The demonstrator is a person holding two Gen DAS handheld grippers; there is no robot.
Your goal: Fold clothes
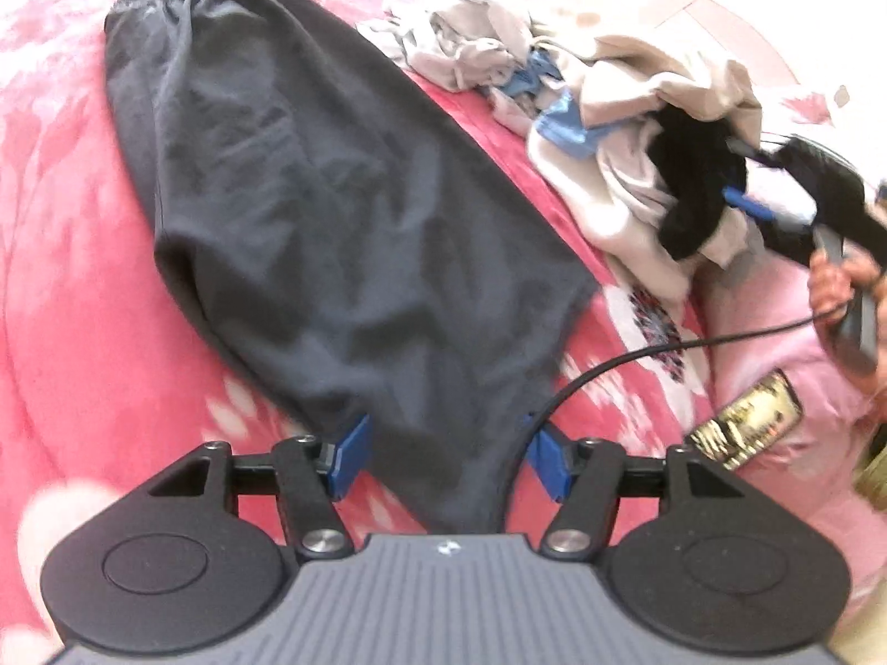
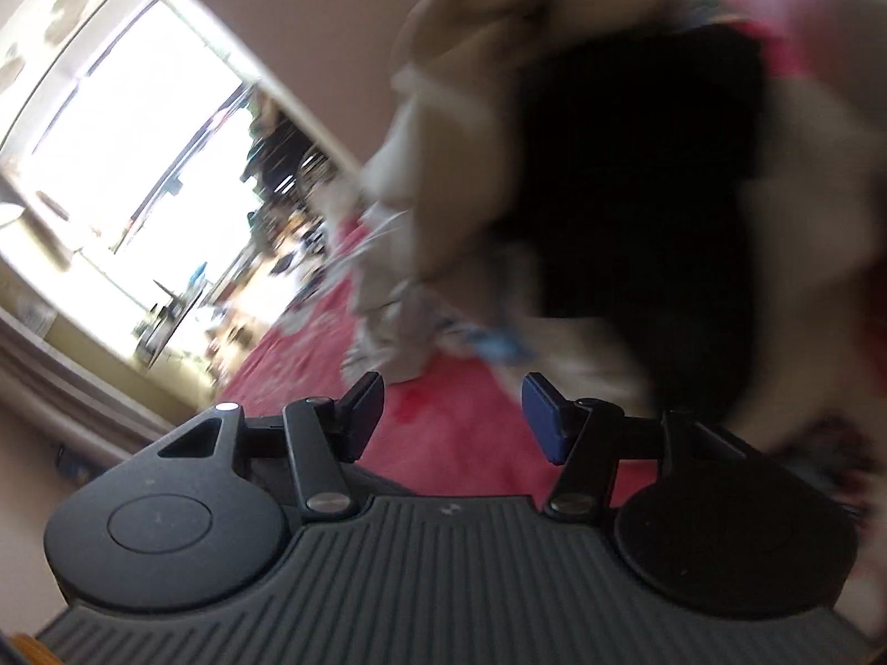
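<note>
Left wrist view: left tongs (image 1: pixel 449 457) spread wide, blue pads (image 1: pixel 350 457) on either side of the near end of a dark garment (image 1: pixel 310 210), not pinching it. Garment lay flat and lengthwise on a pink bed cover (image 1: pixel 61 277), gathered waistband at the far end. Heap of clothes (image 1: pixel 610 127) to the right on the same bed, pale and beige pieces mixed with a blue one and a black one. Right tongs (image 1: pixel 745 180) reached into that heap by the black piece, held in a hand (image 1: pixel 837 282); spread or pressed together could not be told from here. Black cable (image 1: pixel 637 357) ran across the cover from the left tongs toward that hand. Printed packet (image 1: pixel 745 424) lay beside it.

Right wrist view: heavily blurred. Right tongs (image 2: pixel 452 421) spread apart, nothing between the pads, red cover (image 2: pixel 443 432) showing through the gap. Heap of clothes (image 2: pixel 499 177) just ahead, black piece (image 2: pixel 637 194) among beige. Bright window (image 2: pixel 127 155) far left.
</note>
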